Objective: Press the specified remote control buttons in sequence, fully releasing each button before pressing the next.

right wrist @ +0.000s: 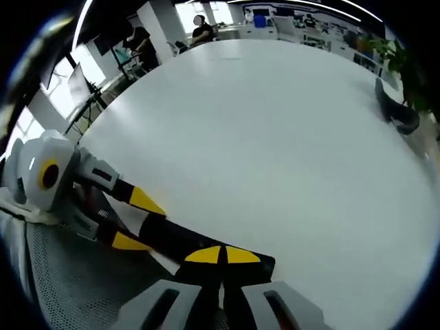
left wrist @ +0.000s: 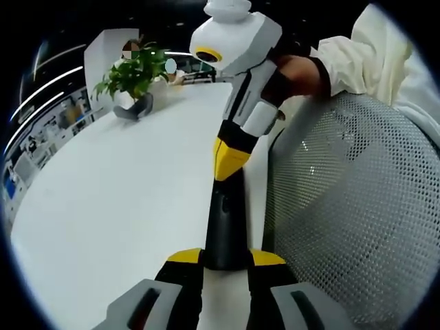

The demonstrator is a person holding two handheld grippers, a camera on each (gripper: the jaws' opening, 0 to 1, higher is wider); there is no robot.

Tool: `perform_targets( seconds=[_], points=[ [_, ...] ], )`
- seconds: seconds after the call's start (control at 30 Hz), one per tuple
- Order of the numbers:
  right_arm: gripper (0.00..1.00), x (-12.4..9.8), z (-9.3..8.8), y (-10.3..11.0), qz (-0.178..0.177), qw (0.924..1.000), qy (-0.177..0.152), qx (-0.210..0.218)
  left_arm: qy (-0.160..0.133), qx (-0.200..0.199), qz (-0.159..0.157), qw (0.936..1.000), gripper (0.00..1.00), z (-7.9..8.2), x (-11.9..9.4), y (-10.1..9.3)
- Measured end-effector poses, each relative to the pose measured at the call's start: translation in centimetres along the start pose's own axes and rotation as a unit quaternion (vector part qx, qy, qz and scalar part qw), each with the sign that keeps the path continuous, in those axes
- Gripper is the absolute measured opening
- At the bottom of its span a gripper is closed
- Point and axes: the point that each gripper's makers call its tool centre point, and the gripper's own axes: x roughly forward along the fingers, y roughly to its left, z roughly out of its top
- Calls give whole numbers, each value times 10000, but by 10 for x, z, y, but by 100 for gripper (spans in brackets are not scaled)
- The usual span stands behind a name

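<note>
A slim black remote control is held over the edge of the white table. My left gripper is shut on its near end, one yellow-tipped jaw on each side. From above, my right gripper comes down with its yellow tips together on the remote's far end. In the right gripper view the same remote runs from lower right to left. My right gripper is shut, with its tips resting on the remote. My left gripper clamps the remote from the left. The buttons are hidden.
A grey mesh chair back stands close beside the remote. A potted plant sits at the far end of the table. A white sleeve is behind the right gripper. People sit far off.
</note>
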Motion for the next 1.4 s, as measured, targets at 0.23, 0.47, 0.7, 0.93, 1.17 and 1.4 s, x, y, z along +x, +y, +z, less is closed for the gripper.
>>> perform_targets(
  seconds=[0.23, 0.47, 0.7, 0.93, 1.17, 1.4],
  points=[
    [0, -5, -2, -5, -67, 9998, 55, 197, 15, 20, -7, 10000, 24, 0, 0, -1],
    [0, -6, -4, 0, 123, 9983, 154, 540, 26, 13, -6, 10000, 24, -1, 0, -1],
    [0, -4, -4, 8, 253, 9989, 169, 361, 24, 4, -2, 10000, 24, -1, 0, -1],
    [0, -1, -7, 8, 300, 9986, 231, 363, 24, 3, -12, 10000, 24, -1, 0, -1],
    [0, -2, -6, 9, 273, 9989, 232, 294, 18, 0, -13, 10000, 24, -1, 1, -1],
    [0, -1, -6, 7, 279, 9991, 215, 245, 3, -16, -10, 10000, 24, 0, 1, 0]
  ],
)
